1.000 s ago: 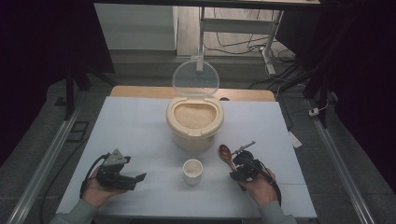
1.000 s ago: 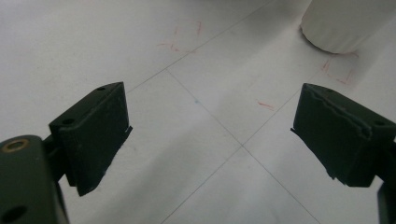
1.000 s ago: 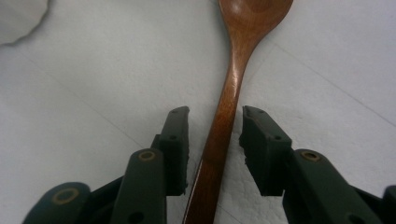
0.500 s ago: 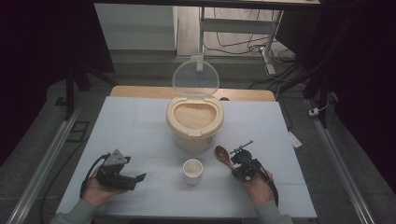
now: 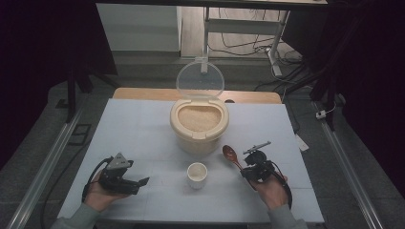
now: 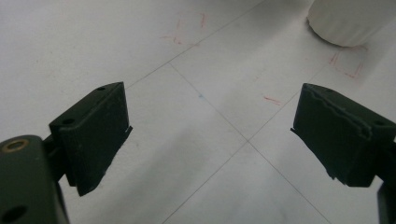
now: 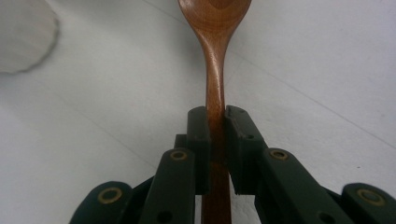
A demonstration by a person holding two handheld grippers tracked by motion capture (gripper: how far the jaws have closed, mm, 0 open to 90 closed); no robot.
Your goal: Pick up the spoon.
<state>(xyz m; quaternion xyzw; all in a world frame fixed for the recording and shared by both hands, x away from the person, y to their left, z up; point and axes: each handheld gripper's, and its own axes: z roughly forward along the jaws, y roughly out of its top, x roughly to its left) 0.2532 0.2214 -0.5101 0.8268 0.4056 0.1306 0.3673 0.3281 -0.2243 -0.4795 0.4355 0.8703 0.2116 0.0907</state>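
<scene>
While the person's forearms come in from the six o'clock edge of the high view, the left gripper [image 5: 125,177] rests low on the pale white table [image 5: 143,124] at about seven o'clock, and in the left gripper view its two black jaws stand spread wide with bare tabletop between them. At about five o'clock the right gripper [image 5: 253,168] is pinched tight on the handle of a brown wooden spoon [image 5: 231,154]; the right gripper view shows the spoon [image 7: 215,70] clamped between the two black pads, its handle running straight up toward twelve o'clock and its bowl at the top edge. In the high view the spoon's bowl points toward eleven o'clock from the gripper, near the foot of the container. Between the two grippers, just nearer than the table's centre, stands a small round white cup [image 5: 197,174], upright and apart from both; its base shows at one o'clock in the left gripper view [image 6: 348,21]. Beyond the cup, at the centre, sits a cream plastic rice container [image 5: 199,125] filled with pale grains, its clear round lid [image 5: 200,79] raised upright at twelve o'clock.
</scene>
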